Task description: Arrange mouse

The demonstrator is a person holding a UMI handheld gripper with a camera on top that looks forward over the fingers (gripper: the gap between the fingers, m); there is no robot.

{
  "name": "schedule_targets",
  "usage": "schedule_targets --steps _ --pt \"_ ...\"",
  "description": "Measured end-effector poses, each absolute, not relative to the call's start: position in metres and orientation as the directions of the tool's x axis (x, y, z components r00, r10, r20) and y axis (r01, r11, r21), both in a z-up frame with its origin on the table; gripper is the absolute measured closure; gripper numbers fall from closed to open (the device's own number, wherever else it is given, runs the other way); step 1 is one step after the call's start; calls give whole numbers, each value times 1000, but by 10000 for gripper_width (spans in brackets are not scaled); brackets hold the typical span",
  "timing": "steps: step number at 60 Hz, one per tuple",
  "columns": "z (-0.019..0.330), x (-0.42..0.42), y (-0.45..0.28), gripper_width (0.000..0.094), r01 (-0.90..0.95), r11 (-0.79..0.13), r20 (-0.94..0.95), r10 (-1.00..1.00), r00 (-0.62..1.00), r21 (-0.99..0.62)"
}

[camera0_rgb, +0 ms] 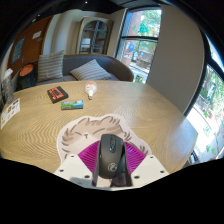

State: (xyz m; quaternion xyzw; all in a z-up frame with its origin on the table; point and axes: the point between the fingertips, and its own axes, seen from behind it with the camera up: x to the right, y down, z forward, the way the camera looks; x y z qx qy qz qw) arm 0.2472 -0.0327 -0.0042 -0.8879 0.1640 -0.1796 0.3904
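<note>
A black computer mouse (112, 153) sits between my gripper's two fingers, its nose pointing away from me. My gripper (112, 162) is shut on the mouse, with the magenta pads (90, 157) pressing on its left and right sides. The mouse is over the near edge of a pale patterned mouse mat (95, 129) that lies on the round wooden table (150, 112). I cannot tell whether the mouse rests on the mat or hangs just above it.
Further back on the table are a dark red box (55, 94), a small green item (72, 104) and a white cup (91, 91). Papers (10, 112) lie at the left edge. A grey sofa (85, 68) stands behind the table.
</note>
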Motion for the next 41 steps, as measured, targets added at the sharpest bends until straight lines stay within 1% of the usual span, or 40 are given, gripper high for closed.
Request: schedule_targets --steps 5,6,10,11,13,14,16,23,29,41 --pt "0 244 -31 463 -162 -625 177 -443 879 -764" --pt "2 242 -30 420 -171 -617 166 -450 877 -768" --pt "14 238 -29 175 -183 -586 150 -474 868 -789" --pt "19 235 -33 129 -177 -583 156 -475 866 -793" --pt "27 231 -38 71 -161 -581 172 -476 863 -798" --pt "31 228 -41 62 -155 -581 180 -478 860 -799" --pt "37 223 -49 75 -151 -582 193 -486 852 -799" --pt "50 185 -78 78 -150 -584 194 -484 853 -798" --pt "68 147 -103 82 -134 -546 170 -471 866 -827" --pt "79 78 -161 85 -190 -502 101 -496 863 -844"
